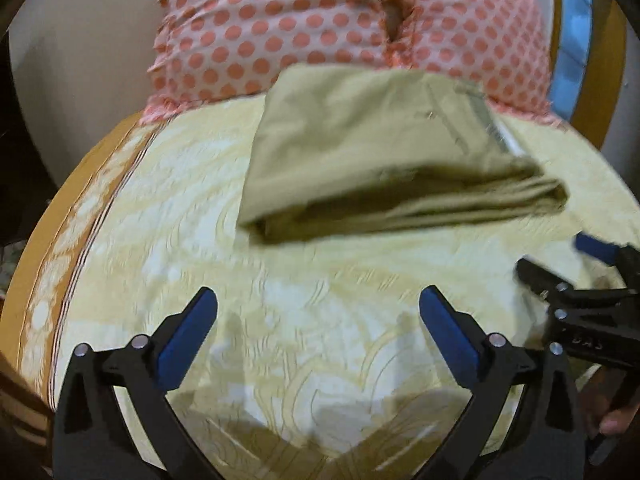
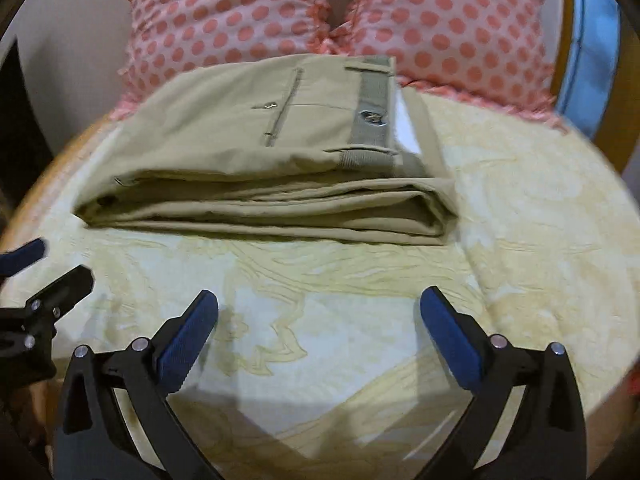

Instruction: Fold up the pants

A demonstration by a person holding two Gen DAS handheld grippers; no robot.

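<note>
Khaki pants [image 1: 384,152] lie folded into a thick rectangular stack on the yellow bedspread [image 1: 304,320]; in the right wrist view the pants [image 2: 264,160] show the waistband, a button and a back pocket on top. My left gripper [image 1: 318,304] is open and empty, hovering over the bedspread short of the pants' near edge. My right gripper [image 2: 318,304] is open and empty, also short of the stack. The right gripper also shows at the right edge of the left wrist view [image 1: 560,264], and the left gripper shows at the left edge of the right wrist view [image 2: 52,264].
Two pink polka-dot pillows [image 2: 320,12] lean right behind the pants. The orange-bordered bed edge [image 1: 60,272] runs down the left. A pale wall [image 1: 80,60] stands at the left, a wooden frame with blue panel [image 2: 592,40] at the right.
</note>
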